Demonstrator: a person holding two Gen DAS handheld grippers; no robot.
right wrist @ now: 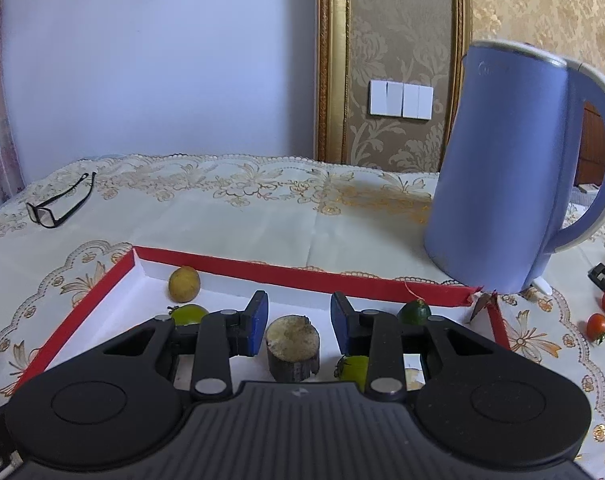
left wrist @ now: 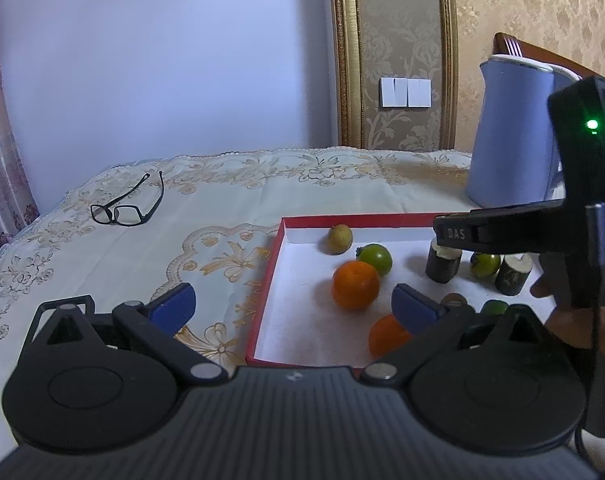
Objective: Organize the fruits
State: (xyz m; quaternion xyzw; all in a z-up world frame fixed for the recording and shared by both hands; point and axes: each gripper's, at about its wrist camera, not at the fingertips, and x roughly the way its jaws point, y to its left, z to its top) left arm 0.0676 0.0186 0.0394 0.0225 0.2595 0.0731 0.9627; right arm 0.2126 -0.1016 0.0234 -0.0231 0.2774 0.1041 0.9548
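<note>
Box [left wrist: 280, 236] holds two oranges [left wrist: 355, 285] — two cane stubs [left wrist: 443, 265].

a shallow red cardboard tray with a white inside [right wrist: 238, 266] lies on the desk covered with a cream flowery cloth [right wrist: 262, 216]. in the tray, a small yellow-brown round fruit [right wrist: 184, 284] sits near the back left corner. a green round tomato [left wrist: 376, 259] is just in front of it, and a big orange [left wrist: 356, 285] is in front of that. a short dark-barked log stub [right wrist: 293, 347] stands in the middle. a tall blue plastic kettle [right wrist: 502, 176] stands behind the tray's right end. black-framed glasses [right wrist: 58, 204] lie far left on the cloth. small red cherry tomatoes [right wrist: 598, 326] lie right of the tray.
</note>
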